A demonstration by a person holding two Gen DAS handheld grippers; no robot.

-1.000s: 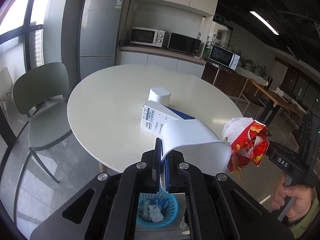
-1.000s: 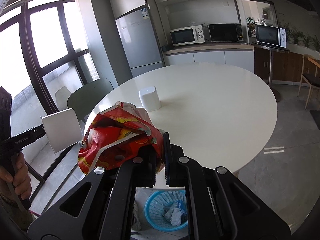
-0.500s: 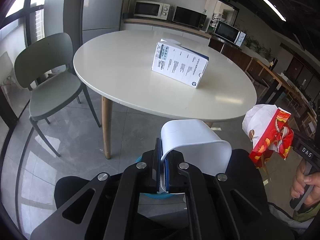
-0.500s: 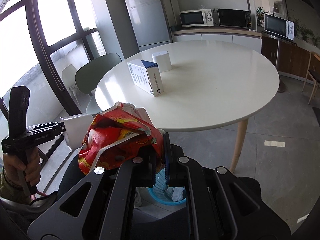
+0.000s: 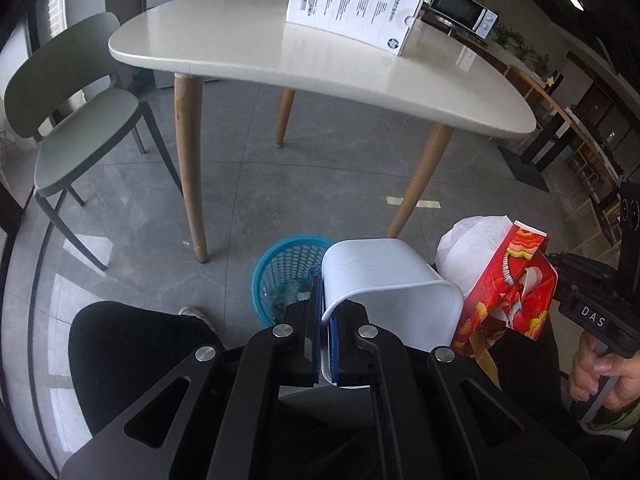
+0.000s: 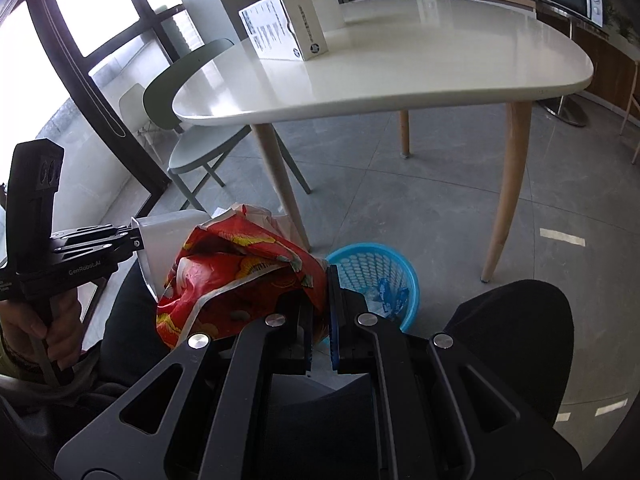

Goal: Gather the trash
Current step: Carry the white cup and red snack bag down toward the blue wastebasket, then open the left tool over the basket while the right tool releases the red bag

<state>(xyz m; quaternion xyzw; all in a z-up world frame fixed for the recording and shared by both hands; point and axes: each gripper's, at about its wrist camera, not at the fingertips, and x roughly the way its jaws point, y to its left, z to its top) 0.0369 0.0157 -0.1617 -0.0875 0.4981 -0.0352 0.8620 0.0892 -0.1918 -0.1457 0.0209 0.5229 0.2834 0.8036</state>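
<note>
My left gripper [image 5: 326,312] is shut on the rim of a white plastic cup [image 5: 384,276], held just in front of and above a blue mesh waste basket [image 5: 284,268] on the floor. My right gripper [image 6: 319,312] is shut on a crumpled red printed wrapper [image 6: 240,276] with white plastic in it. That wrapper [image 5: 506,284] hangs right of the cup in the left wrist view. The basket [image 6: 376,268] holds some crumpled scraps and sits between the person's dark-trousered knees, partly hidden by both grippers.
A round white table [image 5: 248,48] on wooden legs [image 5: 190,168] stands beyond the basket, with a white printed box [image 5: 354,4] on it. A green chair [image 5: 76,120] is at its left. Grey tiled floor lies around. Microwaves line a far counter.
Both grippers have sunk and tipped downward from table height to below the tabletop. The basket is now close in front of them. Cup and wrapper stay gripped.
</note>
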